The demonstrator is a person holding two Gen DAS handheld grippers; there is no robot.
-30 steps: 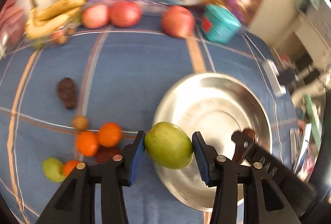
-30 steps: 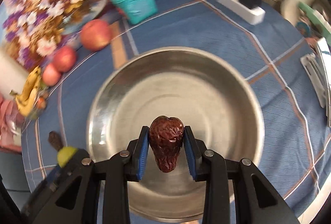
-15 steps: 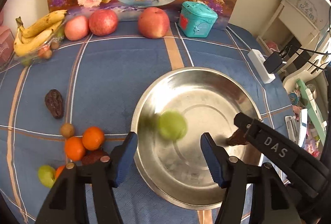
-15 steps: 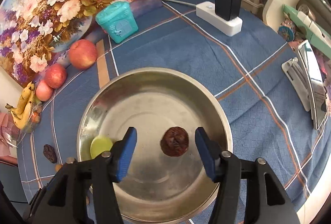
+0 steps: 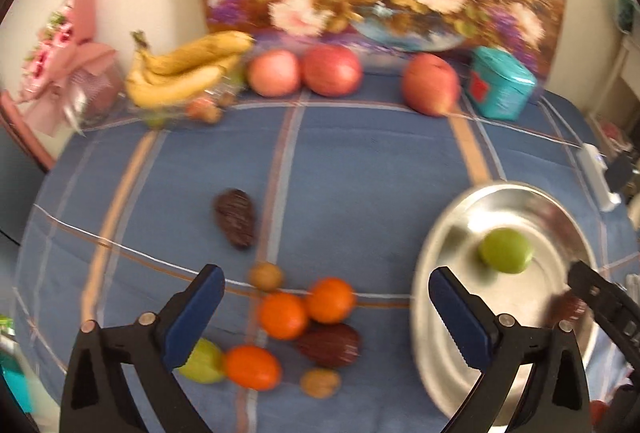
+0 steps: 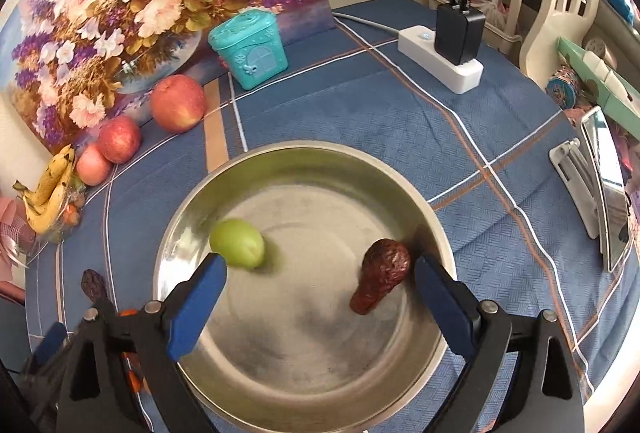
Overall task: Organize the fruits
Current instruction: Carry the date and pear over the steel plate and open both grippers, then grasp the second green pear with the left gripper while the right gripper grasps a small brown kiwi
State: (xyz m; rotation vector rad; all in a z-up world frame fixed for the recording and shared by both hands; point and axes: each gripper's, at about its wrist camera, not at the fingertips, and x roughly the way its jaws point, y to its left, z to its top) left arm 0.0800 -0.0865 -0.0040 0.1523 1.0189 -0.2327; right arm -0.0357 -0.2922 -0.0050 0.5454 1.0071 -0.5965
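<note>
While its jaws are opening wide, the left gripper [image 5: 326, 297] grips nothing; three oranges [image 5: 282, 315], a dark date [image 5: 330, 344] and two small brown fruits [image 5: 265, 276] lie on the blue cloth [image 5: 360, 173] between its fingers. The steel bowl [image 5: 436, 257] sits just to its right, holding a green fruit [image 5: 506, 250].

In the right wrist view, the right gripper [image 6: 318, 283] is likewise opening and empty above the steel bowl [image 6: 280, 153]. The green fruit [image 6: 237, 243] lies ahead of its left finger; a wrinkled red date [image 6: 382, 275] rests just inside its right finger.
</note>
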